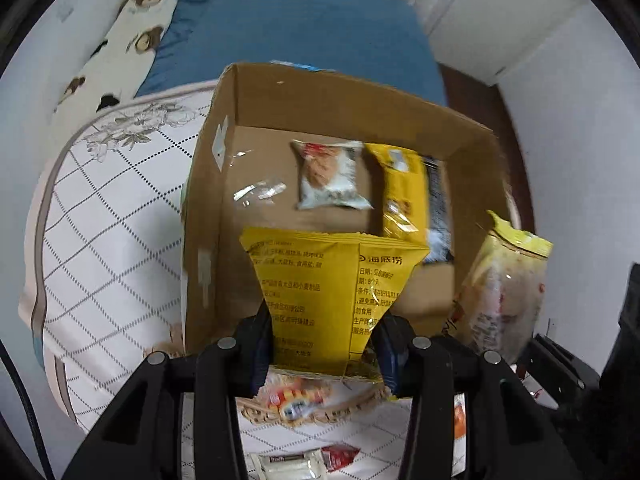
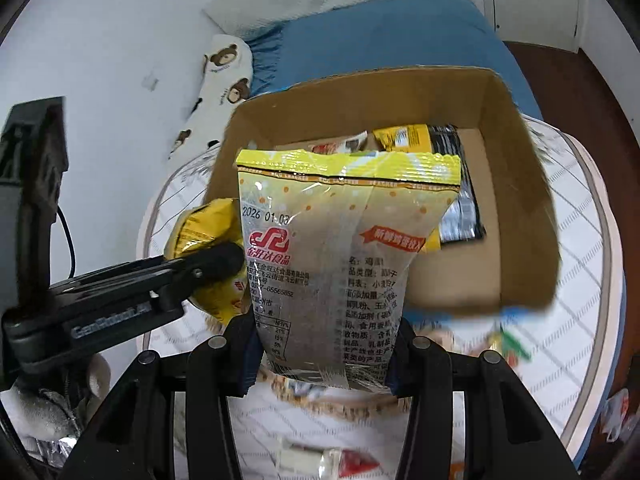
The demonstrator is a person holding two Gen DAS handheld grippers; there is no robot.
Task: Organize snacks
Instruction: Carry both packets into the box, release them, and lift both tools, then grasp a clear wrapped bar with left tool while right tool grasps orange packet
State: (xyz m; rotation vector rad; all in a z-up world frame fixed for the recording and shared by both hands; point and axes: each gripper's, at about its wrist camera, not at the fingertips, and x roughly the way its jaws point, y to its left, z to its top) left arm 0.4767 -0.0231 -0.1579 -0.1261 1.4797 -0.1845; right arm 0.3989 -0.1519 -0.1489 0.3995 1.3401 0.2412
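Observation:
My left gripper (image 1: 322, 354) is shut on a yellow snack packet (image 1: 328, 292), held over the near wall of an open cardboard box (image 1: 208, 200). My right gripper (image 2: 322, 360) is shut on a clear packet with a yellow top (image 2: 340, 248), also seen at the right of the left wrist view (image 1: 504, 292). Inside the box lie a white snack packet (image 1: 332, 176), a yellow packet (image 1: 404, 196) and a dark packet (image 1: 440, 216). In the right wrist view the left gripper (image 2: 208, 264) and its yellow packet (image 2: 204, 228) show at the left.
The box stands on a round table with a white checked cloth (image 1: 112, 240). A woven tray with small snacks (image 1: 304, 404) lies beneath the grippers, and loose packets (image 1: 304, 460) lie nearer. A blue bed (image 1: 304, 32) and a bear-print pillow (image 1: 132, 40) are behind.

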